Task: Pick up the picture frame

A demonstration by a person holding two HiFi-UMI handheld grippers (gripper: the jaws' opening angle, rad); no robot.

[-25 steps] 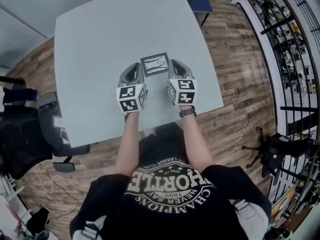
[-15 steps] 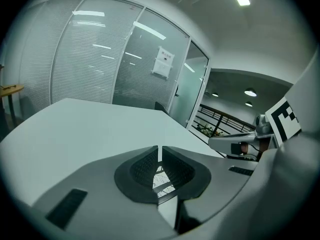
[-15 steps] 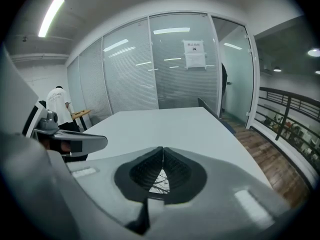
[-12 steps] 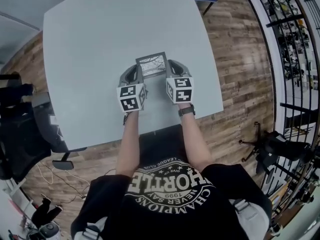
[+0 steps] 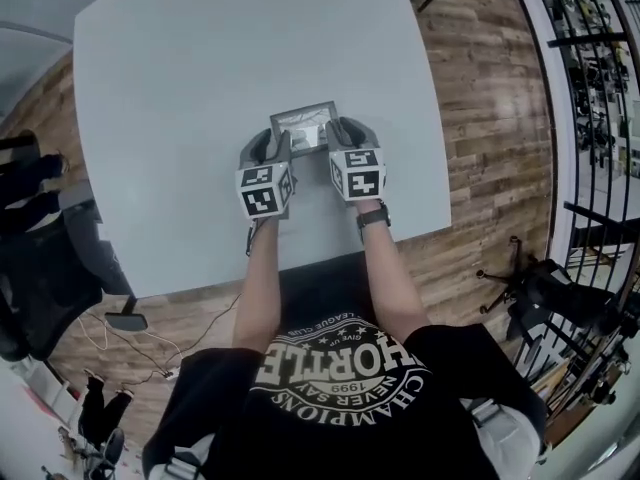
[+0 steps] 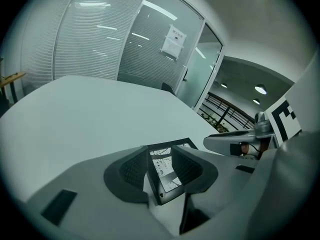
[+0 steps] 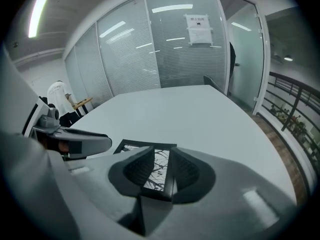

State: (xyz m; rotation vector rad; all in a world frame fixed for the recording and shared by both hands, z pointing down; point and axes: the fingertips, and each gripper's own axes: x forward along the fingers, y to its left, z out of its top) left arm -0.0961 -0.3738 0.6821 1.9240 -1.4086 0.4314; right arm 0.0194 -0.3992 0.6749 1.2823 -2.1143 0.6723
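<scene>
The jaws of my left gripper (image 6: 161,165) and my right gripper (image 7: 161,171) are opening. Each pair has one near corner of the picture frame (image 5: 303,126) between them, and the pads do not press on it. Compared with one second ago, grippers and frame are lower, down at the counter (image 5: 220,58). The frame lies face up, with its long axis running left to right between the grippers. I count one frame, two grippers and one counter.

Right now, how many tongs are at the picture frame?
2. Left tongs straddle the picture frame's left edge, right tongs its right edge; both pairs of jaws are opening. None hidden.
</scene>
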